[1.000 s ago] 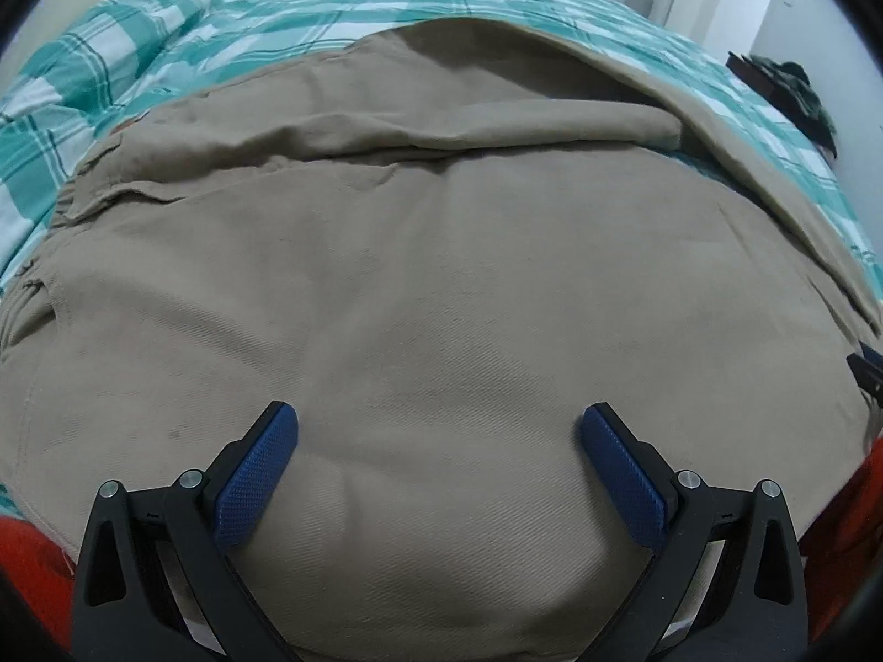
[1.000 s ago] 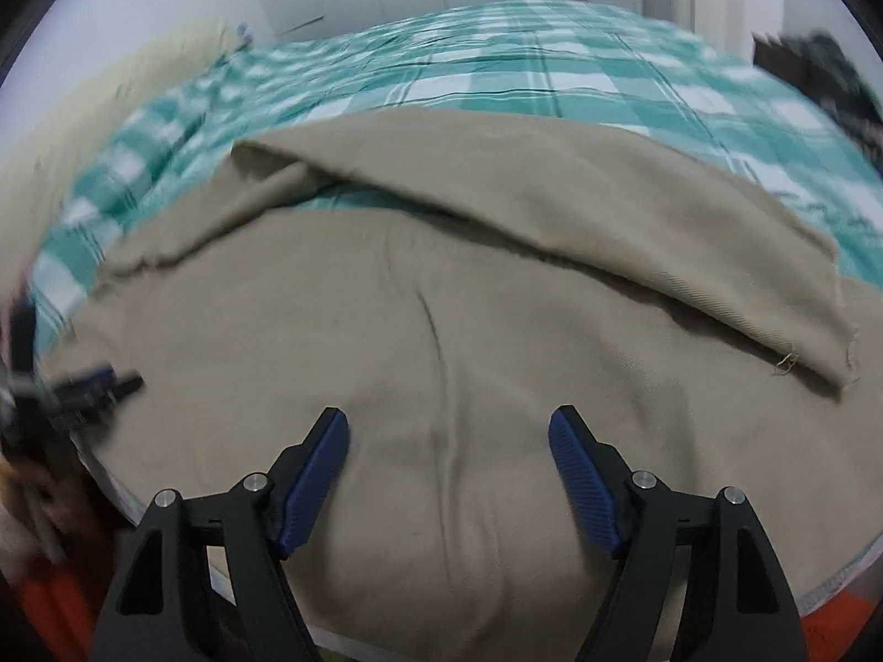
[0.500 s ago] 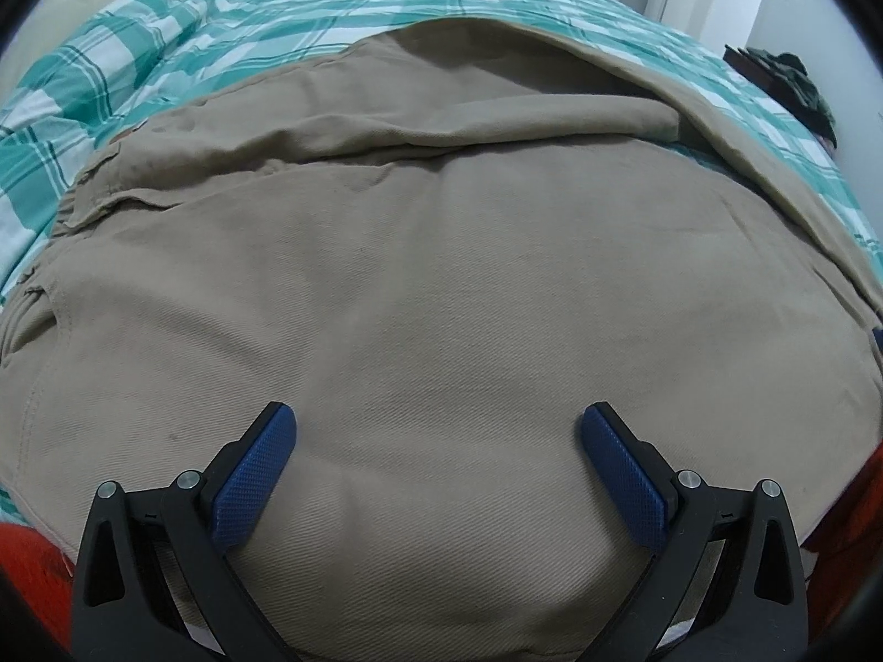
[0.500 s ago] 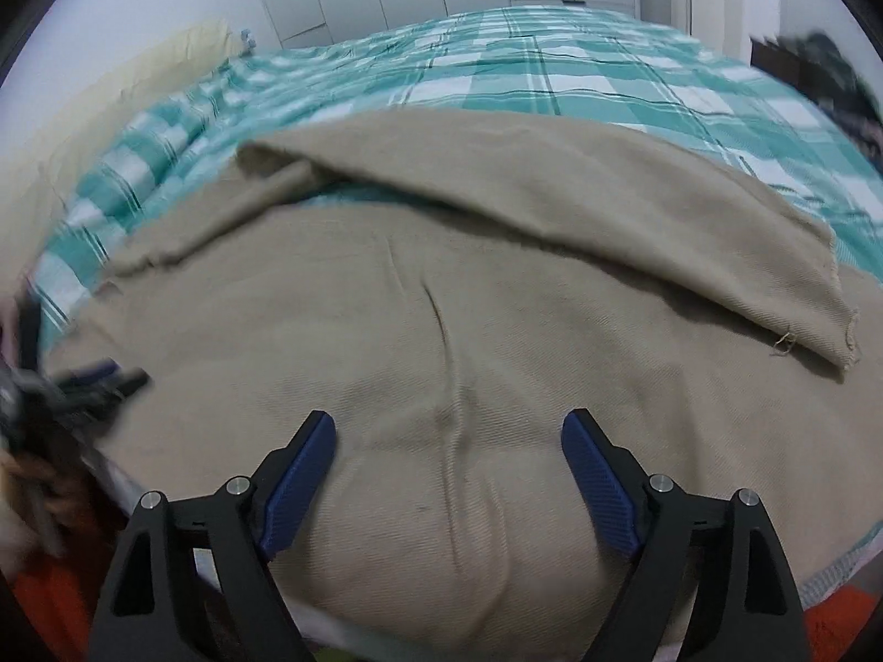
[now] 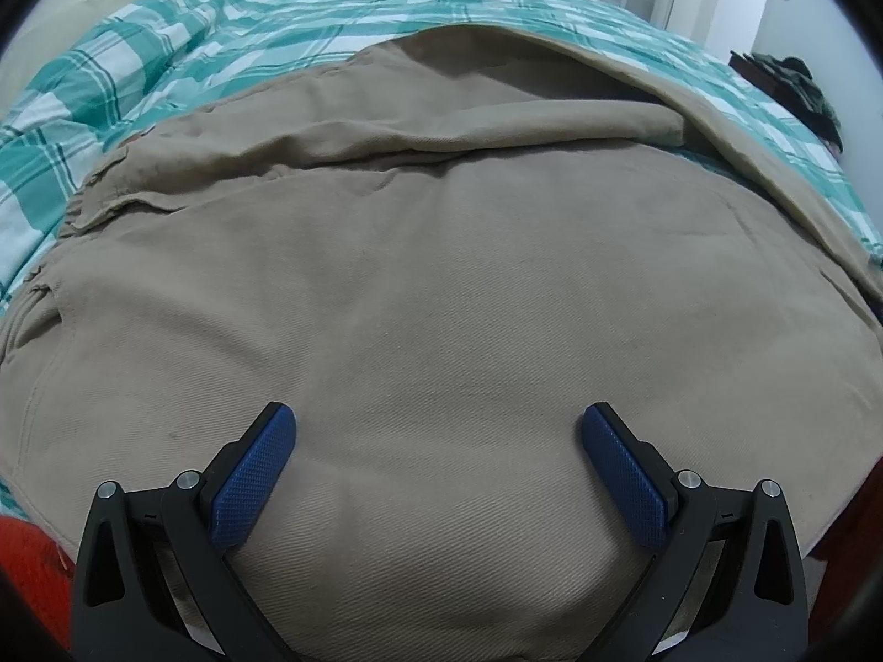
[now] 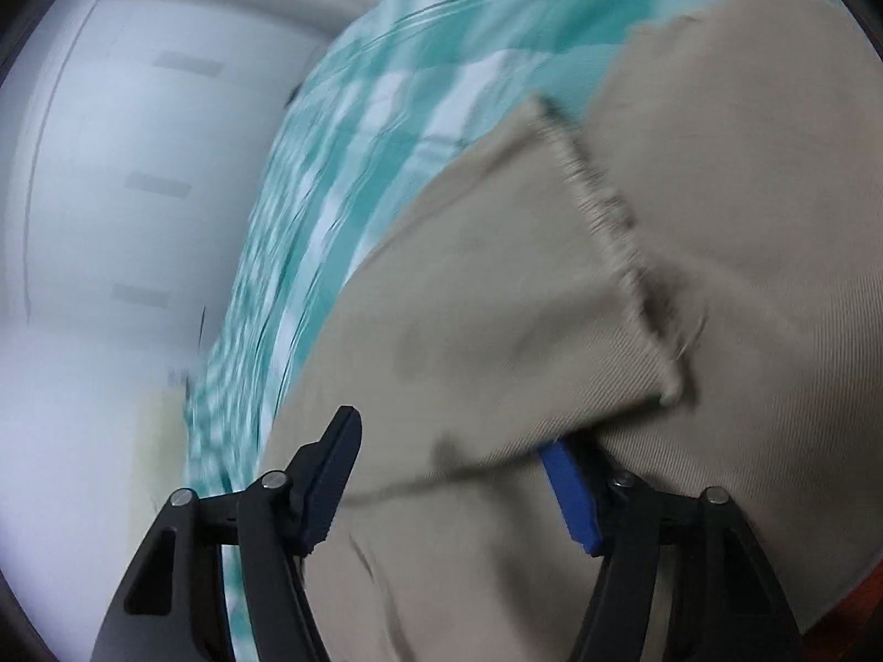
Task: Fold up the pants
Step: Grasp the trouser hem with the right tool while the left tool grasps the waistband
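The pants [image 5: 441,287] lie spread on the bed [image 5: 276,16], directly under and ahead of both tongs; in the left view the cloth fills nearly the whole field, and one leg runs away from the left tongs [image 5: 439,474] toward the far right, with a second layer folded across beyond it.

The relation that governs your next move is at the right tongs [image 6: 458,474]; the frayed hem [image 6: 601,215] of a leg lies just ahead of them and to their right, and that leg's long axis runs from the tongs up and away across the view; the right view is tilted and blurred, so treat exact edges as uncertain. The right hand is the nearer to this hem; judge it the working hand for the fold.

State of the tongs:
- Left tongs: released, jaws spread wide, holding nothing; they hover over the broad middle of the pants, and contact with the cloth cannot be confirmed.
- Right tongs: jaws wide apart, not clenched; a flap of the leg lies between them and covers part of the right pad [image 6: 571,496], so the cloth appears to touch that finger; nothing is gripped yet.

Close the right tongs on the flap only once both layers sit between the pads; a single layer is likely to drag and open the fold.
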A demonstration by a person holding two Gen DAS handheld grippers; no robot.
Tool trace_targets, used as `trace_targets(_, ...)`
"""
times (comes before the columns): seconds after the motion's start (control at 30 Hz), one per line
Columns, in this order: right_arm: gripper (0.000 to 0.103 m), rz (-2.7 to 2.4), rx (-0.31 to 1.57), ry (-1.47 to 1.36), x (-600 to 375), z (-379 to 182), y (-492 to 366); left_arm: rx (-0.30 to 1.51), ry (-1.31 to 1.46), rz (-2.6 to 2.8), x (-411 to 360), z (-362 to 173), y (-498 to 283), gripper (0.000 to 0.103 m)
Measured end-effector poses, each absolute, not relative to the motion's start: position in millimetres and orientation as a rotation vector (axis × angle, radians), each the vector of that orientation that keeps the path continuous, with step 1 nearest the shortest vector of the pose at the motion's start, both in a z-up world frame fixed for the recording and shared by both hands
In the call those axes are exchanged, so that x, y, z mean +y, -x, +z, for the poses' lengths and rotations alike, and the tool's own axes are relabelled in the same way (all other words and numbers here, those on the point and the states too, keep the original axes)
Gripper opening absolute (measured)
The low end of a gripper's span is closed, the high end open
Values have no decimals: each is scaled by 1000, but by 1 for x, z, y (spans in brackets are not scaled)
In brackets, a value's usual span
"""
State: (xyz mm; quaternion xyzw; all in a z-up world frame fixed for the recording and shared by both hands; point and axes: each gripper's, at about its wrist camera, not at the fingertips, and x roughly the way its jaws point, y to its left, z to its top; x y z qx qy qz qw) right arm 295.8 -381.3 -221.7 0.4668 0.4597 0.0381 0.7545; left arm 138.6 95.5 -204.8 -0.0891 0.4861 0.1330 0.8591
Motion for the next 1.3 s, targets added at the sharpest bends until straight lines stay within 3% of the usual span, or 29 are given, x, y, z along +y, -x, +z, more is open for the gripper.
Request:
trace_targets(0.03, 34, 49, 1008, -996, -381, -223, -299, 1033, 193, 274, 97, -204, -140, 102)
trace_targets(0.07, 8, 9, 1016, -931, -380, -221, -302, 1057, 208, 266, 99, -201, -141, 102)
trace_targets(0.13, 7, 8, 999, -833, -375, -212, -303, 1100, 312, 203, 110, -186, -142, 102)
trace_targets(0.23, 6, 154, 919, -835, -370, -177, -292, 1024, 565, 65, 134, -162, -138, 102)
trace_targets(0.47, 6, 559, 731, -673, -350, -55, -243, 905, 950, -55, 177, -130, -209, 102)
trace_targets(0.67, 6, 711, 645, -578, -354, -6, -181, 936, 1002, -38, 193, -127, -263, 102)
trace_targets(0.9, 6, 868, 594, -624, -390, 7, -139, 1034, 920, 2, 195, -130, -271, 100)
trace_targets(0.93, 5, 885, 590, -615, -395, 8, -136, 1033, 912, -2, 196, -127, -273, 94)
trace_targets(1.0, 6, 911, 594, -593, -405, 8, -135, 1054, 900, -16, 197, -124, -278, 61)
trace_targets(1.03, 6, 923, 601, -595, -410, 6, -135, 1075, 897, -21, 197, -126, -283, 25)
trace_targets(1.07, 5, 933, 612, -598, -415, 3, -137, 1104, 886, -9, 196, -127, -286, 5)
trace_targets(1.17, 5, 838, 679, -549, -422, -10, -161, 1089, 861, 39, 195, -117, -290, 5)
trace_targets(1.3, 5, 663, 746, -421, -412, -15, -236, 794, 846, 32, 192, -43, -254, 5)
